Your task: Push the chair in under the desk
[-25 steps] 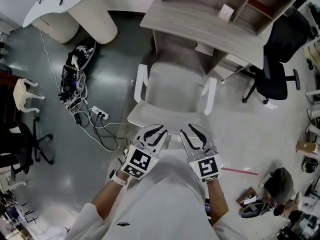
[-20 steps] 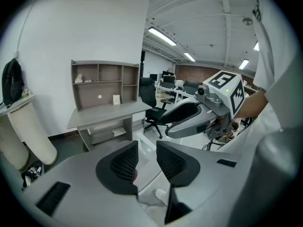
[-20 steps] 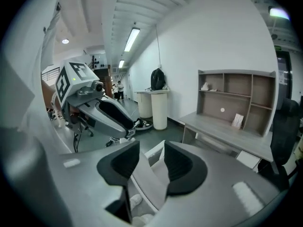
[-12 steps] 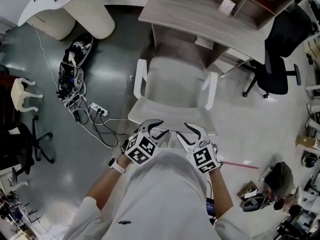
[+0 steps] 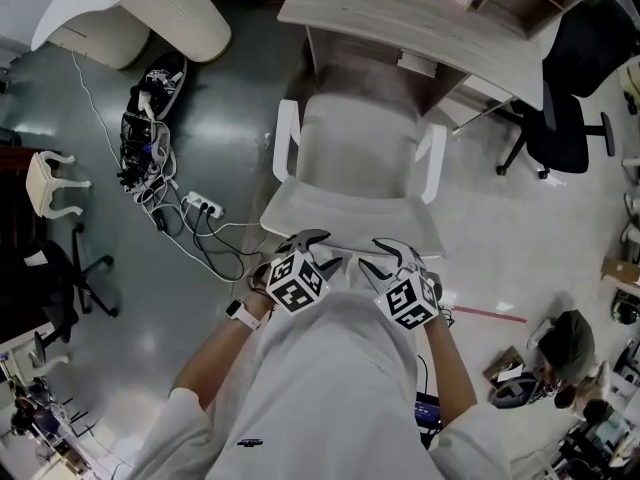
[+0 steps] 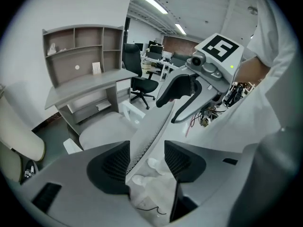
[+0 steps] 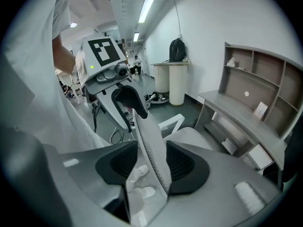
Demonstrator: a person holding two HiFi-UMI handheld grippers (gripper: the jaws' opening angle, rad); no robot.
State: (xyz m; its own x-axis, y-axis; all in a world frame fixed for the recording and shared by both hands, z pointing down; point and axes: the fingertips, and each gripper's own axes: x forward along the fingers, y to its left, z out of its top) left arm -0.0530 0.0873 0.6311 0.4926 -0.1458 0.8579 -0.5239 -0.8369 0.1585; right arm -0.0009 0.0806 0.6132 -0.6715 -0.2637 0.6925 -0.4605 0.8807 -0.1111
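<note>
A white chair (image 5: 355,158) with two armrests stands facing the grey desk (image 5: 420,18), its seat front just under the desk edge. The top edge of its mesh backrest (image 6: 156,122) runs between both pairs of jaws. My left gripper (image 5: 312,240) sits at the left of that edge. Its jaws are opening, and a gap shows beside one pad (image 6: 177,160). My right gripper (image 5: 390,250) sits at the right. Its jaws are opening too, and the backrest (image 7: 151,145) stands loosely between its pads (image 7: 123,163). Each gripper view shows the other gripper further along the edge.
A black office chair (image 5: 560,118) stands right of the desk. A power strip with tangled cables (image 5: 195,208) lies on the floor to the left, below a round white table (image 5: 150,8). There is a small white stool (image 5: 45,183) far left and a dark bag (image 5: 560,338) lower right.
Both grippers have drawn back toward my body and tilted, and their jaws have spread apart around the backrest top. The chair keeps about the same place at the desk.
</note>
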